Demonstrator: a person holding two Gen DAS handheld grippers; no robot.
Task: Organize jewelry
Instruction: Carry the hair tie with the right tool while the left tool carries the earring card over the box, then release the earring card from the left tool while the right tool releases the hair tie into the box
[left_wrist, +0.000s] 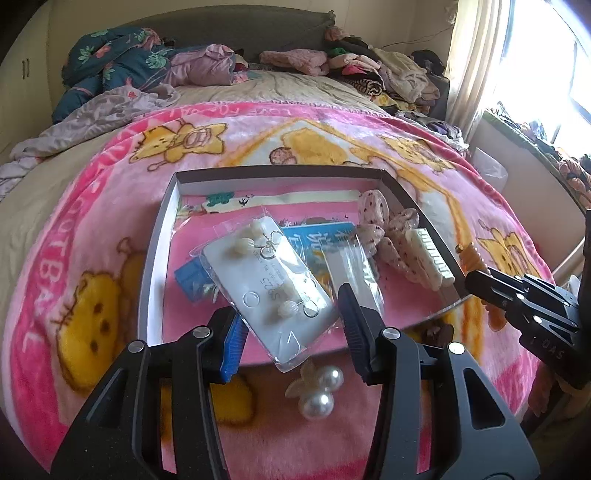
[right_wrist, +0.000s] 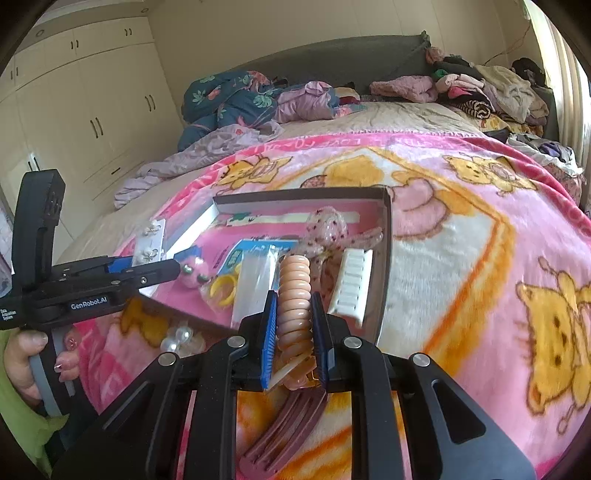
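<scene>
We see a bed covered by a pink blanket (left_wrist: 92, 229) printed with yellow cartoon bears, and on it a shallow open box (left_wrist: 162, 236) with white inner walls and a dark rim. Inside the box lie a blue printed card (left_wrist: 314, 236), a clear plastic sleeve (left_wrist: 354, 266), a spotted pink fabric hair clip (left_wrist: 380, 221) and a white ridged hair clip (left_wrist: 432, 258), the last one against the right wall. The right wrist view also shows a pink fuzzy ball (right_wrist: 194, 271) and a yellow ring (right_wrist: 223, 290) near the box's front left.

Our left gripper (left_wrist: 291, 328) has its fingers spread wide. Between them sits a clear packet (left_wrist: 273, 288) holding a white card with cream bead earrings on silver hooks; its front end overhangs the near rim of the box. Seen from the right wrist, the packet appears pinched at the left gripper's tips, so we cannot tell whether the fingers actually press it.

Our right gripper (right_wrist: 293, 339) is closed on a peach coiled hair tie (right_wrist: 295, 295), a stack of glossy rings standing upright between the blue pads, over the near edge of the box. A dusty-pink comb (right_wrist: 284, 428) lies on the blanket beneath it.

A pearl hair clip (left_wrist: 317, 387) with two round pearls rests on the blanket just in front of the box.
</scene>
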